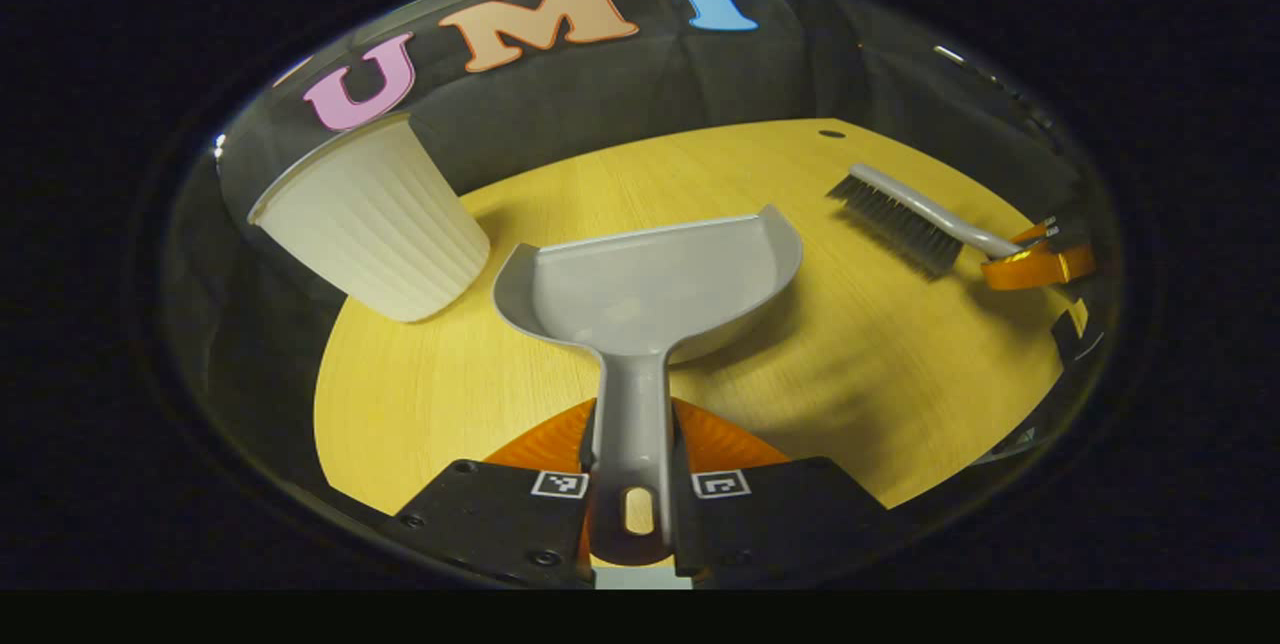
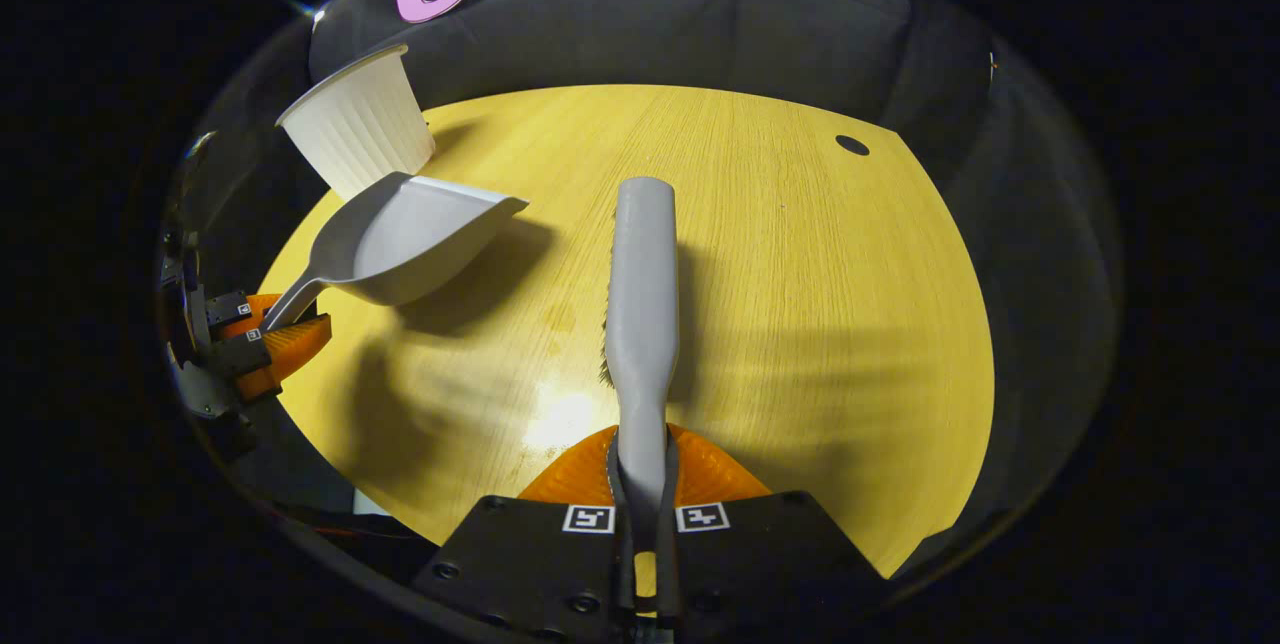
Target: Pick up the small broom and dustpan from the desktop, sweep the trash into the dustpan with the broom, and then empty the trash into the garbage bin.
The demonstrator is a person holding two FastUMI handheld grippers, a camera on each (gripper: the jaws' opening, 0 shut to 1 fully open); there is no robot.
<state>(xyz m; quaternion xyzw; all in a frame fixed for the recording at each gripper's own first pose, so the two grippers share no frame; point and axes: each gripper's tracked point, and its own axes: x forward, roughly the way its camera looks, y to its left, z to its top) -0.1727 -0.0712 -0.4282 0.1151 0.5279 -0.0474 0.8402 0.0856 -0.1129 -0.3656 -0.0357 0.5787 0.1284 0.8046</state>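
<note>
Here the left tongs [image 1: 632,469] clamp the grey dustpan's [image 1: 650,289] handle, its scoop raised above the yellow wood tabletop [image 1: 880,374] beside the ribbed white bin [image 1: 375,219]. The right tongs [image 2: 641,484] pinch the grey broom [image 2: 642,304]; the left gripper view reveals its dark bristles [image 1: 895,222].

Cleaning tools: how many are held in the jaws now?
2. The dustpan is held by its handle in the left gripper, near the white bin. The broom is held in the right gripper, above the table.
</note>
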